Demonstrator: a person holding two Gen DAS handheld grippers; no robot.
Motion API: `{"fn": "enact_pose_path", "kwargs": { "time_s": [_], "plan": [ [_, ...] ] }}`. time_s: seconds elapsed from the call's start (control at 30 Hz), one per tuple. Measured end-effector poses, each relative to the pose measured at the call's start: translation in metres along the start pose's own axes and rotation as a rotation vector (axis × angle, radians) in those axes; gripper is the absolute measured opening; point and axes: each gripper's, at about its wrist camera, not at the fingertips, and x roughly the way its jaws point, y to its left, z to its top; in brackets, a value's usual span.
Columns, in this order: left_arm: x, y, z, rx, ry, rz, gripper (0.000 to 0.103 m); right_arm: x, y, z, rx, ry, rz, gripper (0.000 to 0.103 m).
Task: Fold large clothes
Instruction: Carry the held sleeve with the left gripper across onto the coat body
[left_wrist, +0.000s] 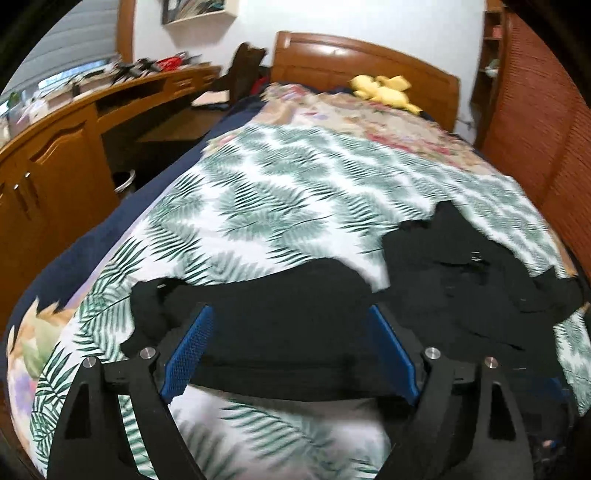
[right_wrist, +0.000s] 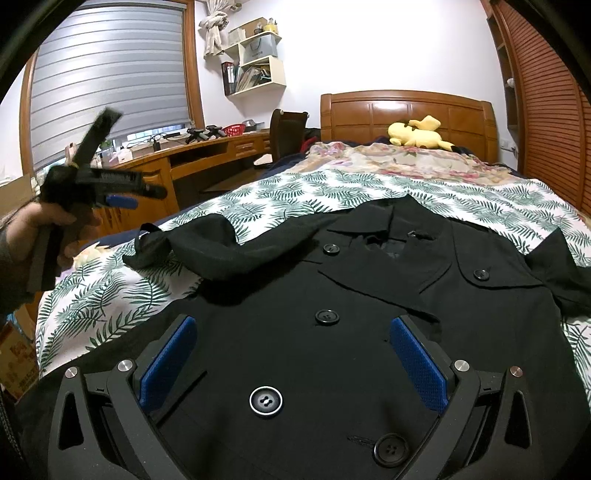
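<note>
Black coat (right_wrist: 369, 295) lies front-up on the bed (right_wrist: 295, 192), on the leaf-print cover, collar toward the headboard (right_wrist: 406, 110), buttons showing down the front. It is spread flat, presumably so the sleeves and sides can be folded inward one at a time.

Sleeve (right_wrist: 207, 240) on the coat's left-hand side of the right wrist view is drawn across toward the chest but sits humped and creased, cuff lying out on the cover. I read this as a first fold laid down but not smoothed. The opposite sleeve (right_wrist: 561, 269) is out to the side, unfolded.

Left claw (left_wrist: 291, 350): jaws spread wide, blue pads well apart, black cloth lying below and between them, nothing pinched. In the right wrist view the same claw (right_wrist: 122, 201) is seen in a hand (right_wrist: 44, 229) held up off the bed at the left edge, clear of the sleeve, angled downward. The image is motion-blurred, so finer detail cannot be told.

Right claw (right_wrist: 295, 362): jaws spread, pads either side of the button row, low over the lower front of the coat, tilted gently downward. Whether the pads touch the cloth cannot be told; nothing is gripped.

Yellow plush toy (right_wrist: 417, 133) sits by the headboard, well apart from the work.

Judgement: early stage; sleeve needs flattening, other sleeve next.
</note>
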Motion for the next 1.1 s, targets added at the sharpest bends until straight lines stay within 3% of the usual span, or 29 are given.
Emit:
{"fn": "enact_pose_path", "kwargs": {
  "time_s": [0.27, 0.4, 0.5, 0.63, 0.67, 0.73, 0.8, 0.9, 1.1],
  "plan": [
    [0.052, 0.057, -0.032, -0.104, 0.114, 0.082, 0.086, 0.003, 0.001, 0.002, -0.012, 0.015, 0.0, 0.103],
    [0.079, 0.068, -0.043, -0.134, 0.185, 0.08, 0.086, 0.003, 0.0, 0.002, -0.015, 0.019, 0.001, 0.103],
    [0.089, 0.07, -0.044, -0.147, 0.188, 0.083, 0.084, 0.003, 0.0, 0.002, -0.015, 0.018, 0.001, 0.103],
    [0.095, 0.068, -0.044, -0.131, 0.185, 0.111, 0.062, 0.003, 0.0, 0.002, -0.014, 0.018, 0.001, 0.103],
    [0.095, 0.068, -0.043, -0.133, 0.179, 0.102, 0.046, 0.003, 0.0, 0.002, -0.015, 0.018, 0.0, 0.103],
    [0.094, 0.073, -0.042, -0.147, 0.178, 0.089, 0.033, 0.003, 0.001, 0.002, -0.018, 0.017, -0.001, 0.103],
    [0.089, 0.075, -0.038, -0.158, 0.176, 0.068, 0.014, 0.003, 0.0, 0.002, -0.016, 0.017, 0.0, 0.103],
    [0.069, 0.064, -0.03, -0.146, 0.141, 0.077, 0.009, 0.004, -0.001, 0.003, -0.011, 0.024, 0.003, 0.103],
    [0.005, 0.006, -0.009, -0.047, 0.019, 0.006, 0.008, -0.005, 0.003, 0.009, -0.041, 0.041, 0.009, 0.103]
  ]
}}
